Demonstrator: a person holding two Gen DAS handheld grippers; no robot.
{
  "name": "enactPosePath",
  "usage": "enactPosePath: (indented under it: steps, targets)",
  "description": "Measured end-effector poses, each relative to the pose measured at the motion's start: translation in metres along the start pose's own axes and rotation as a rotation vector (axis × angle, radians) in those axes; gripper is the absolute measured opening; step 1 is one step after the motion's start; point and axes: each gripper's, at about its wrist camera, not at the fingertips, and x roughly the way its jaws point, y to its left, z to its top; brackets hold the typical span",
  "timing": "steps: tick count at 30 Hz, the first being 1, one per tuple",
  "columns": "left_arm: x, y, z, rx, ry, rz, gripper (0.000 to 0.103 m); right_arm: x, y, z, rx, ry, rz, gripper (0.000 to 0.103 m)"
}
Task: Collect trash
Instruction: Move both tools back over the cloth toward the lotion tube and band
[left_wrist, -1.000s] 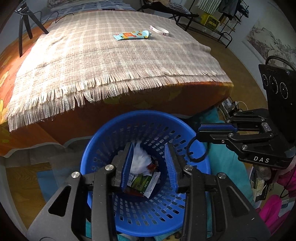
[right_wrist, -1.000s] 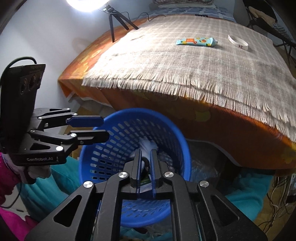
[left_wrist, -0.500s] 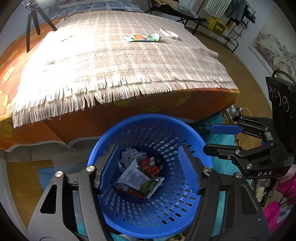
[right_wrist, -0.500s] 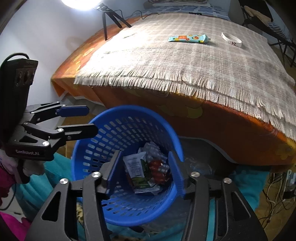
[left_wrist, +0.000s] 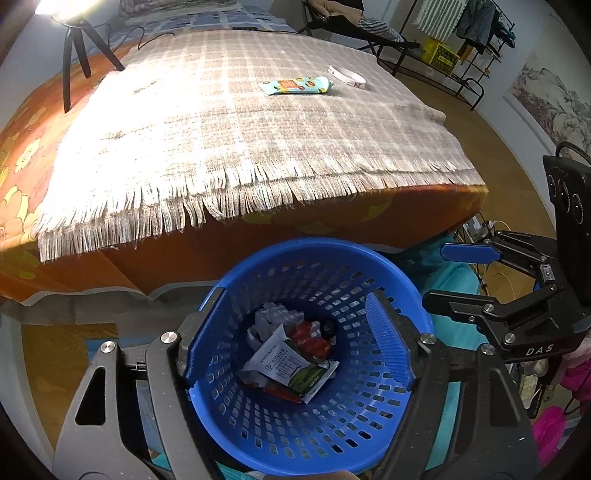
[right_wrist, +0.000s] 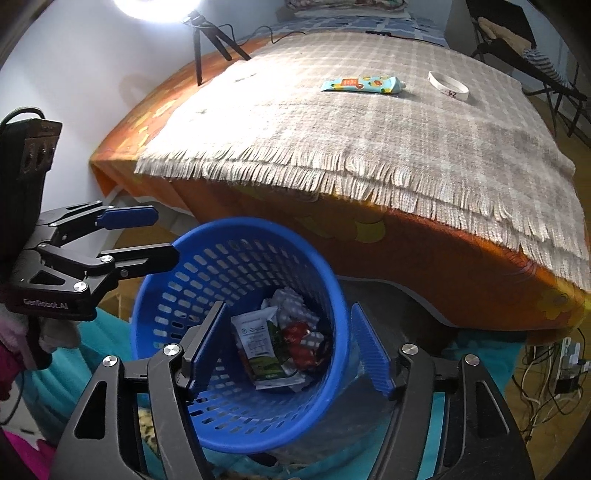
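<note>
the blue perforated basket (left_wrist: 317, 387) sits on the floor at the bed's foot, with crumpled wrappers (left_wrist: 291, 363) piled in its bottom. both the left gripper (left_wrist: 299, 343) and right gripper (right_wrist: 291, 343) hover above it, jaws spread wide and holding nothing.

We see a checked, fringed blanket (left_wrist: 236, 122) spread over an orange flowered bedcover (right_wrist: 424, 251). A black tripod (left_wrist: 75, 48) stands at the bed's far left corner under a bright lamp (right_wrist: 159, 5). A clothes rack (left_wrist: 465, 48) stands along the far wall.
</note>
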Motion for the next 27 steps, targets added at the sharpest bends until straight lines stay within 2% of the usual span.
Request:
enactPosePath:
  steps: [11, 19, 27]
  targets:
    - [-0.001, 0.005, 0.006, -0.009, -0.021, 0.026, 0.078, -0.003, -0.006, 0.011, 0.028, 0.004, -0.089, 0.069]
    - [-0.002, 0.004, 0.015, -0.002, -0.032, 0.040, 0.078, -0.008, -0.011, 0.019, 0.045, -0.025, -0.107, 0.069]
    - [-0.010, 0.004, 0.042, 0.020, -0.060, 0.063, 0.078, -0.017, -0.017, 0.033, 0.053, -0.081, -0.115, 0.069]
